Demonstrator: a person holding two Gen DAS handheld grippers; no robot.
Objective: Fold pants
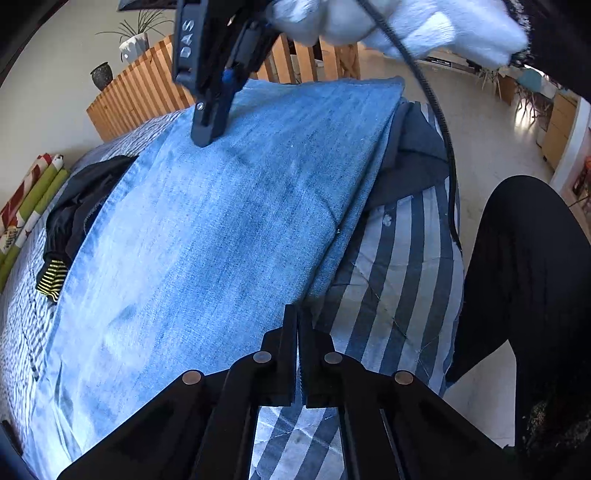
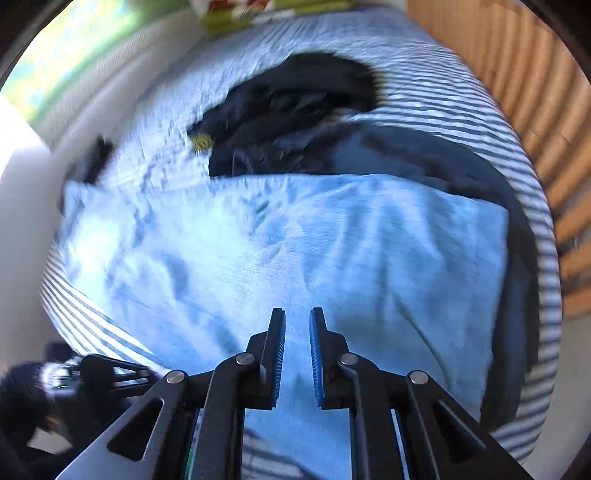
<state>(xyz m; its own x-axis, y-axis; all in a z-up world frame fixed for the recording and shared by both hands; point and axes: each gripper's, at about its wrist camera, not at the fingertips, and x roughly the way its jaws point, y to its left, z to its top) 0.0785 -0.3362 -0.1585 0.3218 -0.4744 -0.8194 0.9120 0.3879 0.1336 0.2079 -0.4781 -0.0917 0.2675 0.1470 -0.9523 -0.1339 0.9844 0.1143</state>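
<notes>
Striped blue-and-white bedding (image 1: 402,258) covers the bed, with a slatted wooden partition (image 1: 136,88) behind it and a pale tiled floor off to the side. Light blue jeans (image 1: 221,221) lie folded flat across the bedding, one long edge running near the side of the bed where the person stands, a dark trouser leg (image 1: 528,295) showing there. Beyond the jeans sits a heap of dark clothes (image 1: 81,206) with a yellow-striped cuff poking out.

Left gripper (image 1: 298,314) points down at the near edge of the jeans with its jaws pressed together; nothing shows between them. Right gripper (image 2: 297,317) hangs over the middle of the denim, held by a white-gloved hand (image 1: 399,26). Its jaws stand slightly apart with only bare fabric seen through the gap. From the left wrist view its tip seems to touch the cloth, though the right wrist view is too smeared to be sure.
</notes>
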